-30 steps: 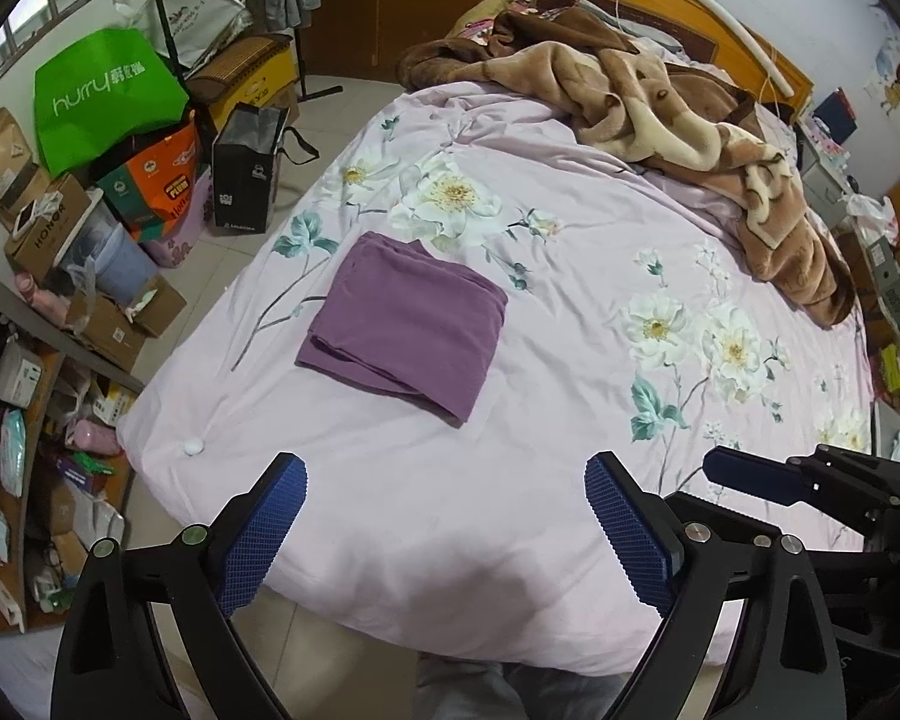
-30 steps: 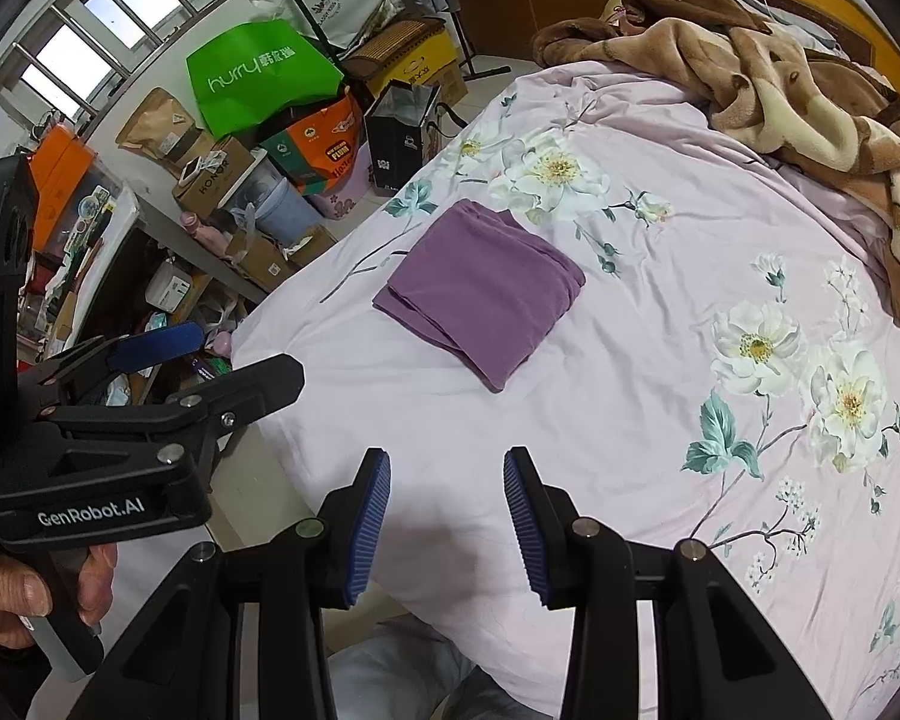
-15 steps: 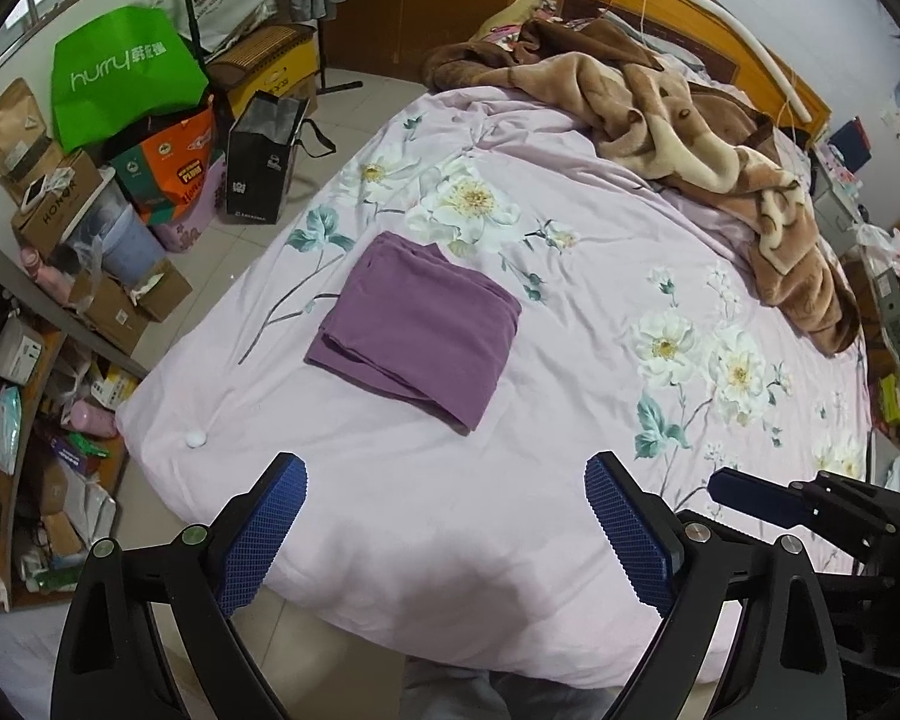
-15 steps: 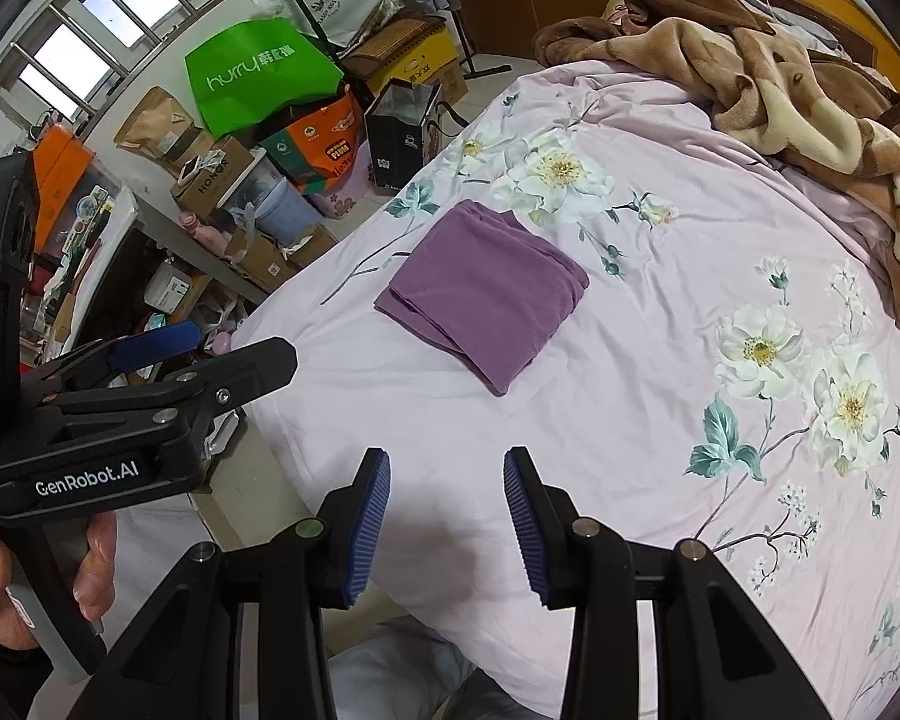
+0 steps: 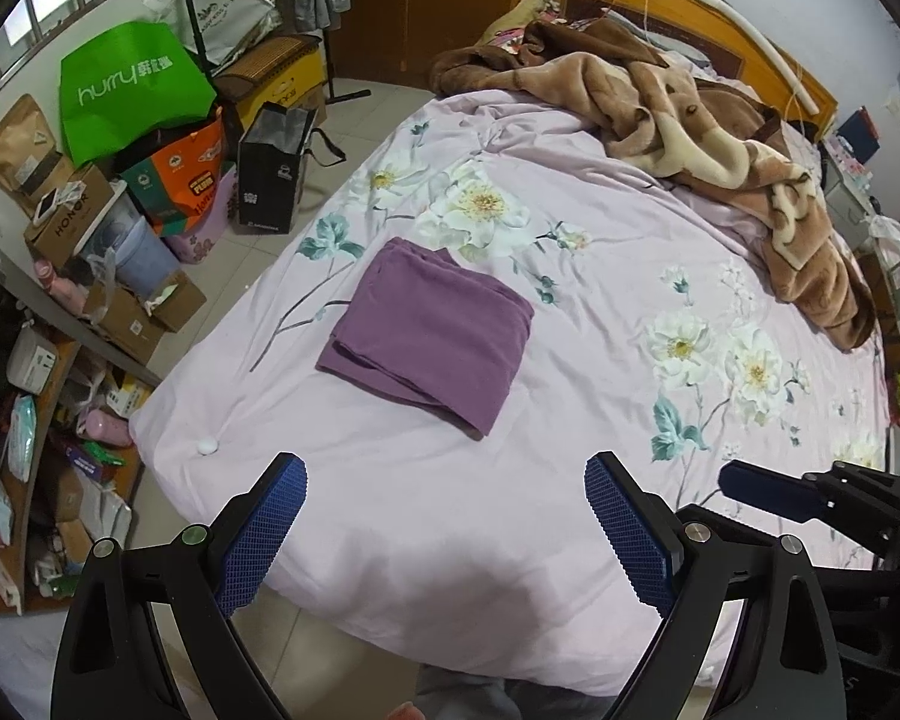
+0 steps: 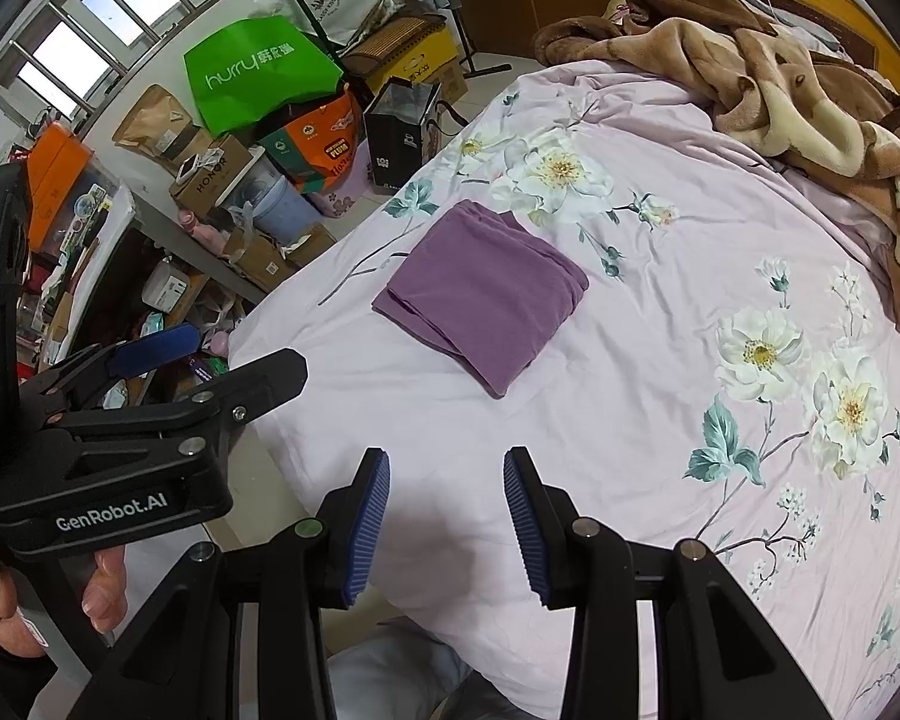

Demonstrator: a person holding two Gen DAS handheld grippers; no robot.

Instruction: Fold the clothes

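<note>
A purple garment (image 5: 432, 330) (image 6: 486, 288) lies folded into a flat rectangle on the lilac floral bed sheet (image 5: 570, 264), near the bed's left side. My left gripper (image 5: 444, 519) hovers above the bed's near edge, well short of the garment, open wide with nothing between its blue pads. My right gripper (image 6: 447, 522) hangs beside it over the same edge, open and empty too. In the right wrist view the left gripper (image 6: 222, 360) shows side-on at the left, held by a hand (image 6: 102, 594).
A brown and cream blanket (image 5: 690, 120) is heaped at the head of the bed by the wooden headboard (image 5: 690, 18). A green bag (image 5: 132, 90), a black bag (image 5: 270, 174), boxes and shelves crowd the floor left of the bed.
</note>
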